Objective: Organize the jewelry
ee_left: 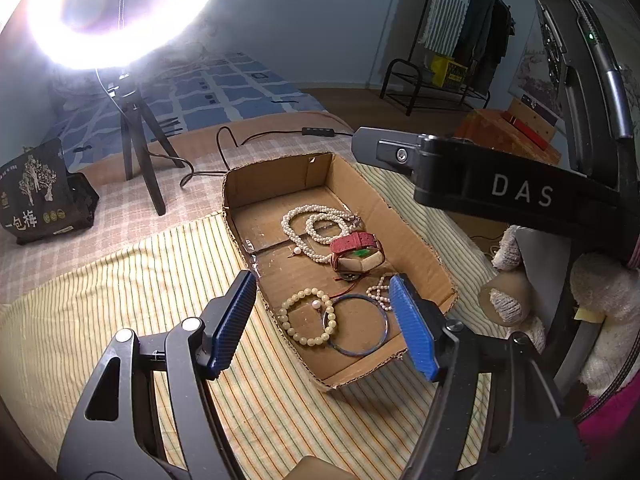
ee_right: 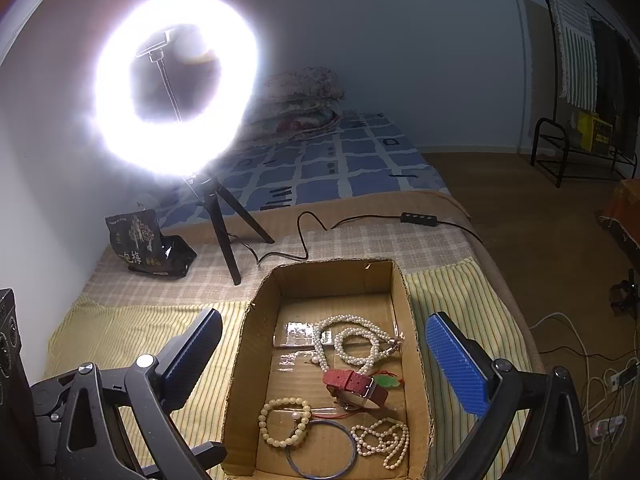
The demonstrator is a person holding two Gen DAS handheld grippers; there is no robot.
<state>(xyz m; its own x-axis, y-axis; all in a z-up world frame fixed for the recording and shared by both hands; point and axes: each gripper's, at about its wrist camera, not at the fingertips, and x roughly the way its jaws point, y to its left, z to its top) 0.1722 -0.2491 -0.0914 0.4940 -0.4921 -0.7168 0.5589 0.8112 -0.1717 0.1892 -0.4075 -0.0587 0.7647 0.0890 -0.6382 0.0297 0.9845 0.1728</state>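
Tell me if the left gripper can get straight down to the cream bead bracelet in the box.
Probably yes. The left gripper is open above the cardboard box, and nothing covers the cream bead bracelet. The blue bangle overlaps one edge, so it may get nudged.

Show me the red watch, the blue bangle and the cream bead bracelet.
red watch [ee_right: 347, 384], right wrist view, on its strap
blue bangle [ee_right: 322, 421], right wrist view, on its upper rim
cream bead bracelet [ee_left: 282, 319], left wrist view, on a left-side bead

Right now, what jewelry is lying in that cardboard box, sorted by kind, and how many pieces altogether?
Pearl strands: 2, the long pearl necklace and the small pearl strand
Bead bracelets: 1, cream bead bracelet
Bangles: 1, blue bangle
Watches: 1, red-strap watch
Green pendants: 1
Total: 6
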